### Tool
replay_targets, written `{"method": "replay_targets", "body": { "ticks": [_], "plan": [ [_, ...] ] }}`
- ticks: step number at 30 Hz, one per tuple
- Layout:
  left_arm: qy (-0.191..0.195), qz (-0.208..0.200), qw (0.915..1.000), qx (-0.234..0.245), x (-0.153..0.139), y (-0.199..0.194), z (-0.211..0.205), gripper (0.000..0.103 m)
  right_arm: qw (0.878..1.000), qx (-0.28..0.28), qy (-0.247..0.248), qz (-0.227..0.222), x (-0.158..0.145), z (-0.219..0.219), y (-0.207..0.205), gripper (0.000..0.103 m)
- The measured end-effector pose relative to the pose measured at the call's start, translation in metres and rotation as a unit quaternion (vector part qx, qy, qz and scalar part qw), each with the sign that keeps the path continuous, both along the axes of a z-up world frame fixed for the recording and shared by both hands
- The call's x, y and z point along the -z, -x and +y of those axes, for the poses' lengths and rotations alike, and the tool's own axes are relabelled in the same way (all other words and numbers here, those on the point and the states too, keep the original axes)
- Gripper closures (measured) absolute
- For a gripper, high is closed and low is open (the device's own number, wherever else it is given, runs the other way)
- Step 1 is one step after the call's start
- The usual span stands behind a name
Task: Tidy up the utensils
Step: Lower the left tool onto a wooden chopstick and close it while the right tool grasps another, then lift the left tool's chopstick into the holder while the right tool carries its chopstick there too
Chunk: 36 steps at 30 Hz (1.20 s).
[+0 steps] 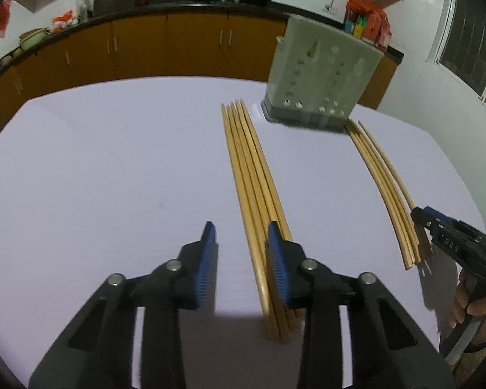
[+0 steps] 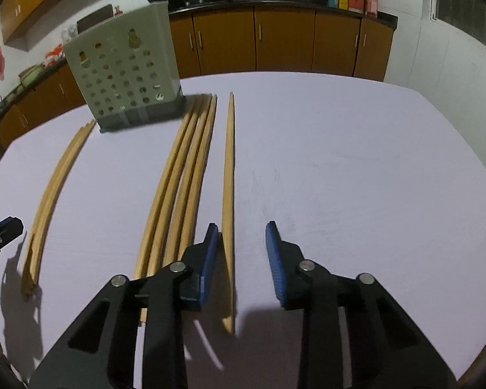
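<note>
Wooden chopsticks (image 1: 252,175) — left hand-held gripper (image 1: 241,236) low, level, jaws apart.

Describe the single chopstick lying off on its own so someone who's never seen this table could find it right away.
Start at the grey perforated utensil holder standing at the far side of the lavender table. A bundle of chopsticks runs from its base toward the camera; just right of that bundle lies the lone chopstick. It alone has bare table on both sides, and its near end lies between the open right hand-held gripper's fingers.
</note>
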<state>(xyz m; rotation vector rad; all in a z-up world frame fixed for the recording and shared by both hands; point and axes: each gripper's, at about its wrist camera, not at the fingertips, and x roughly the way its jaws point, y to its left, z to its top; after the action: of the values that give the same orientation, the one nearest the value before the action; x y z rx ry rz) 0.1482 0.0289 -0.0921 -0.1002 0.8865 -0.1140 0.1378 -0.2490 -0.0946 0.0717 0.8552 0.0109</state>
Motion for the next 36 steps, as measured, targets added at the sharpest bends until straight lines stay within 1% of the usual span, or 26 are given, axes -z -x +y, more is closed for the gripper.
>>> {"method": "replay_targets", "body": {
  "ticks": [3, 6, 13, 15, 16, 18, 19, 20, 21, 24, 27, 31, 36],
  "plan": [
    [-0.006, 0.016, 0.9998, 0.005, 0.007, -0.004, -0.004, 0.082, 1.000, 0.000, 0.001, 0.000, -0.001, -0.002, 0.002, 0.078],
    [-0.005, 0.019, 0.9998, 0.001, 0.006, -0.006, -0.003, 0.083, 1.000, 0.003, -0.002, 0.000, -0.001, -0.003, 0.000, 0.081],
    [-0.018, 0.023, 0.9996, -0.002, 0.005, -0.007, -0.002, 0.084, 1.000, 0.002, -0.001, 0.000, -0.001, -0.003, -0.003, 0.082],
    [-0.021, 0.026, 0.9994, 0.000, 0.008, -0.011, -0.007, 0.087, 1.000, 0.000, 0.001, 0.000, 0.000, 0.000, -0.003, 0.082],
    [-0.032, 0.024, 0.9992, -0.003, 0.008, -0.013, -0.009, 0.089, 1.000, -0.001, 0.003, 0.000, -0.001, 0.000, -0.004, 0.082],
    [-0.039, 0.024, 0.9989, -0.008, 0.008, -0.016, -0.009, 0.094, 1.000, -0.001, 0.003, 0.000, -0.001, 0.000, -0.005, 0.082],
    [-0.036, 0.024, 0.9990, -0.010, 0.008, -0.018, -0.007, 0.094, 1.000, 0.000, 0.003, 0.000, -0.001, 0.000, -0.005, 0.084],
    [-0.036, 0.024, 0.9990, -0.011, 0.008, -0.019, -0.005, 0.095, 1.000, 0.003, 0.004, -0.001, 0.000, -0.001, -0.006, 0.090],
    [-0.038, 0.024, 0.9989, -0.016, 0.008, -0.022, -0.001, 0.095, 1.000, 0.007, 0.003, -0.001, -0.001, -0.003, -0.007, 0.092],
    [-0.037, 0.023, 0.9987, -0.028, 0.008, -0.025, 0.012, 0.095, 1.000, 0.023, -0.005, -0.001, -0.001, -0.013, -0.009, 0.095],
    [-0.034, 0.018, 0.9989, -0.026, 0.008, -0.022, 0.021, 0.095, 0.999, 0.037, -0.016, -0.002, -0.001, -0.022, -0.007, 0.095],
    [-0.032, 0.013, 0.9993, -0.016, 0.008, -0.011, 0.024, 0.094, 0.999, 0.028, -0.018, -0.001, -0.001, -0.023, 0.000, 0.095],
    [-0.039, 0.006, 0.9991, -0.014, 0.009, -0.003, 0.022, 0.094, 0.999, 0.026, -0.020, -0.001, -0.001, -0.024, 0.005, 0.095]
  ]
}}
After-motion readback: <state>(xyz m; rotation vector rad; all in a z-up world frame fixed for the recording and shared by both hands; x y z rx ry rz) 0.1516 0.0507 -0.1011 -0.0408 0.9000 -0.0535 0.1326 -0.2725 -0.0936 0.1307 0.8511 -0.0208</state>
